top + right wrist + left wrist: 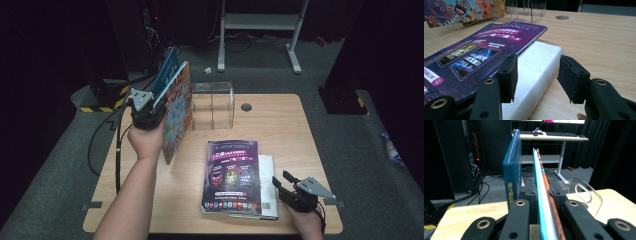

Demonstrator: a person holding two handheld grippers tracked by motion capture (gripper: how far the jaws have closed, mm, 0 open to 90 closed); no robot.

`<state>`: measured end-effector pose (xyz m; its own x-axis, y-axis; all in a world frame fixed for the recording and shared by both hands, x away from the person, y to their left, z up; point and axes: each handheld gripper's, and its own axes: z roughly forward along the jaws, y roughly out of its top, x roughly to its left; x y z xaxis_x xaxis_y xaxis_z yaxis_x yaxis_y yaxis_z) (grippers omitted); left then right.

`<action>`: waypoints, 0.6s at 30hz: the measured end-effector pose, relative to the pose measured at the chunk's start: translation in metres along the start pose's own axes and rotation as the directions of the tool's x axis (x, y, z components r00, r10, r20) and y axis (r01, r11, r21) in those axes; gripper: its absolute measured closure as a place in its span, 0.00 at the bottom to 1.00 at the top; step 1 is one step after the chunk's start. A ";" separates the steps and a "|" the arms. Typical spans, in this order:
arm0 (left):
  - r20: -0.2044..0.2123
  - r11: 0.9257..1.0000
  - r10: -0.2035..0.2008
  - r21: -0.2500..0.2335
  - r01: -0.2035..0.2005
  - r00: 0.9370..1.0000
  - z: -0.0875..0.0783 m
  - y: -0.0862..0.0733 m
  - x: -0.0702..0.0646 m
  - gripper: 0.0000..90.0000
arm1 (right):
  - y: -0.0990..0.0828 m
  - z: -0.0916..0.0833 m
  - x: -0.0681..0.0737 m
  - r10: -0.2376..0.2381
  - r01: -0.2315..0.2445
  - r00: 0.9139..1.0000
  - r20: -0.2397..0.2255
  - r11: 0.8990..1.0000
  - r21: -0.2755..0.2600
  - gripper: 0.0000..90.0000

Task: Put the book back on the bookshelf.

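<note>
High view: at the far left of the bench (pixel 280 120), the left gripper (pixel 146 116) is clamped on the near edge of a thin picture book (pixel 177 112), which stands on edge and leans a little. Its long axis runs straight ahead of the jaws toward the back of the bench, with the bottom corner near the wood, though I cannot tell if it touches. In the left gripper view the book's turquoise edge (pixel 541 202) runs up between the two closed jaws, and a blue book (pixel 512 172) stands upright just to the left of them and apart from the held one. To the right of that gripper and slightly ahead sits a clear acrylic book holder (pixel 212 105) with divided slots, its open side facing the picture book. This is the relation the next move seems to turn on: the held book lies parallel to the slots and just beside them, so the left hand, the nearer one, would need only a sideways shift.

Farther right, a purple magazine (pixel 232 175) lies flat on a white book (pixel 267 185). The right gripper (pixel 286 186) hovers with jaws half apart, holding nothing; the white book's spine (pixel 536 75) lies just ahead between the jaws, untouched.
</note>
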<state>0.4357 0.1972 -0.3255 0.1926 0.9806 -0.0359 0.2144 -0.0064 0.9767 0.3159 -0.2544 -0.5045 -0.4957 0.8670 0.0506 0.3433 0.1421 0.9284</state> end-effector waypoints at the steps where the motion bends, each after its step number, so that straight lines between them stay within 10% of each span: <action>1: -0.004 1.000 -0.004 -0.006 0.004 1.000 0.001 0.001 0.000 0.90 | 0.000 0.000 0.000 0.002 -0.002 1.000 -0.001 1.000 0.000 0.55; 18: -0.067 0.997 0.007 -0.077 -0.012 0.998 0.034 0.003 -0.007 0.90 | 0.000 -0.003 -0.002 0.011 -0.011 1.000 0.003 1.000 -0.007 0.55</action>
<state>0.4674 0.1838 -0.3297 0.1297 0.9914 -0.0153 0.1376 -0.0027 0.9905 0.3146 -0.2574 -0.5040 -0.4893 0.8701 0.0595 0.3435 0.1296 0.9302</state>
